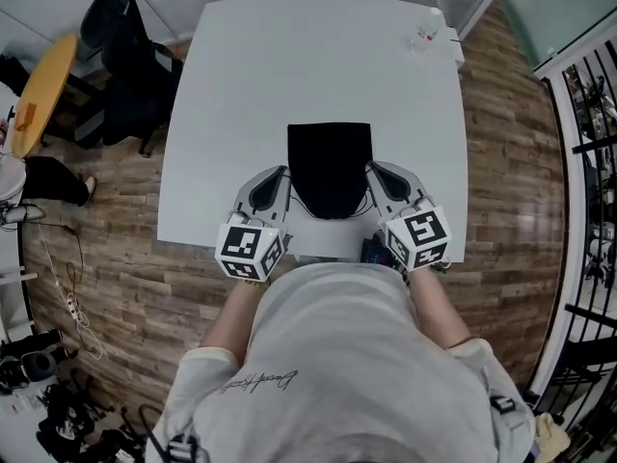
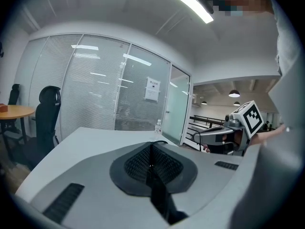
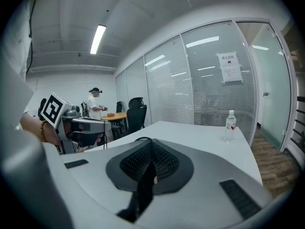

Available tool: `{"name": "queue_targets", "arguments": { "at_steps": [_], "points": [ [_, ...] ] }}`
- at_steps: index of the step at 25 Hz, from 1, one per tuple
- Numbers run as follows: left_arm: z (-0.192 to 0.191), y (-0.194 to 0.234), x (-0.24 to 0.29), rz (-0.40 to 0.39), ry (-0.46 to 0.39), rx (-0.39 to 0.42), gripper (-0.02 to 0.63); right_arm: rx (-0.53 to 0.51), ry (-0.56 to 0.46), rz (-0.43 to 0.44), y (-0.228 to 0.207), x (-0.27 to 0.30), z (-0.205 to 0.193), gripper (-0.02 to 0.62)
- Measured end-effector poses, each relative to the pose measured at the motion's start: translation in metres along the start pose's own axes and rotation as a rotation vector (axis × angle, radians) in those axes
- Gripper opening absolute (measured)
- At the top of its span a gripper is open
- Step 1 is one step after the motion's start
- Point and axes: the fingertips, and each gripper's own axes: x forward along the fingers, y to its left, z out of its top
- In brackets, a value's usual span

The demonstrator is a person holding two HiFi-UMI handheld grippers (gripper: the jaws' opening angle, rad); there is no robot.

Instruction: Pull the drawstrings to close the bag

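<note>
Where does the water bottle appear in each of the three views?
Head view: the water bottle is at the upper right, near the table's far right corner.
Left gripper view: the water bottle is small, near the centre, just above the jaws' tips.
Right gripper view: the water bottle stands upright, right of the jaws.
Shared landmark: the white table it stands on, seen in all three views.

The bag [image 1: 330, 167] lies on the tabletop [image 1: 241, 85] near its front edge, between the left gripper [image 1: 285, 174] and right gripper [image 1: 372, 170]. A drawstring [image 1: 307, 208] runs from its near end into each gripper's jaws. A bottle [image 1: 429, 29] stands at the far right corner, and a chair [image 1: 120, 37] stands left of the tabletop.
</note>
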Motion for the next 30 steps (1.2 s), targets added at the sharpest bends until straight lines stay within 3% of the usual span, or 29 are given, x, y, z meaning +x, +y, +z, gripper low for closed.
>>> {"name": "queue_targets", "arguments": {
  "at_steps": [30],
  "points": [
    [-0.0023, 0.0010, 0.0083, -0.026, 0.029, 0.008, 0.012, 0.004, 0.028, -0.013, -0.0061, 0.0055, -0.0064, 0.025]
  ]
}}
